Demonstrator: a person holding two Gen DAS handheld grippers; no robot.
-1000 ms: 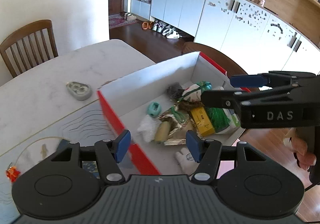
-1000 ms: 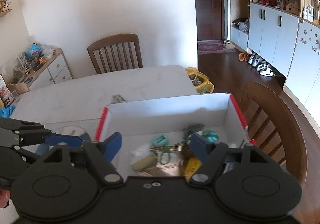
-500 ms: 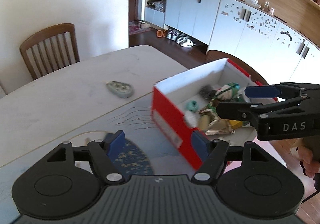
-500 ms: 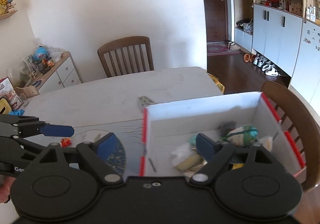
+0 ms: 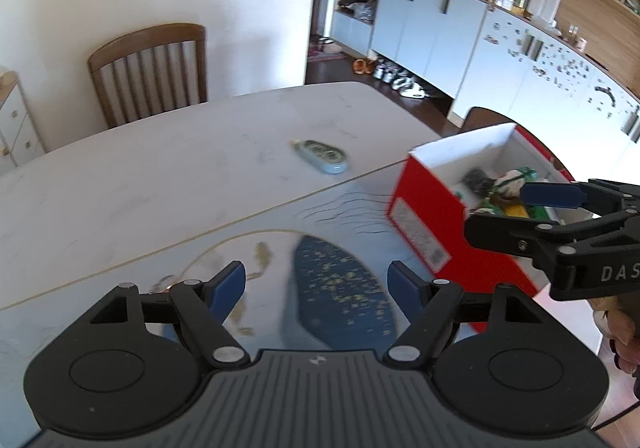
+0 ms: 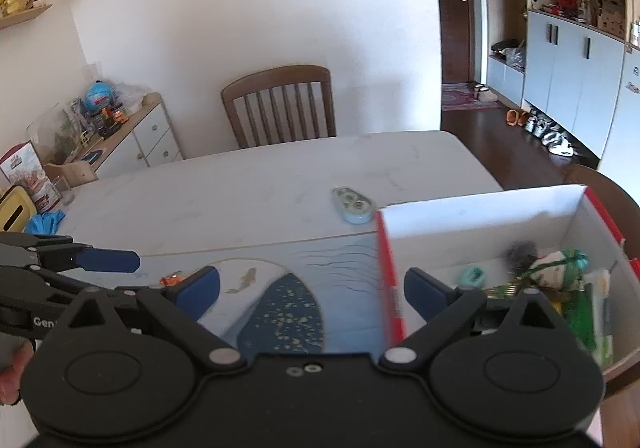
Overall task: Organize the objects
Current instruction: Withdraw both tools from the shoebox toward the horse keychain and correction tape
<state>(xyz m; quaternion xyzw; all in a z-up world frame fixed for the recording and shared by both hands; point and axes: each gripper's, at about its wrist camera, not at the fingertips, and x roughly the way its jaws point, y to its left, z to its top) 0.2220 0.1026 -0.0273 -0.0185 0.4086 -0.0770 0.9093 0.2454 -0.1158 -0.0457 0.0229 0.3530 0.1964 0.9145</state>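
Left gripper (image 5: 314,286) jaws just opening, empty; right gripper (image 6: 312,290) likewise, empty

Home dining room, marble table (image 6: 260,184), wooden chair (image 6: 280,104), shoes by door (image 6: 548,132), cluttered cabinets (image 5: 432,28)

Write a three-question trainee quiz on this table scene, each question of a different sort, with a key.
1. True or false: the left gripper holds an object.
2. Multiple choice: the pale blue oval case lies A) inside the red box, B) on the white table beside the box, C) on the wooden chair.
3. Fill in: the right gripper has its jaws ____.

Key: 1 false; 2 B; 3 open, nothing between them.
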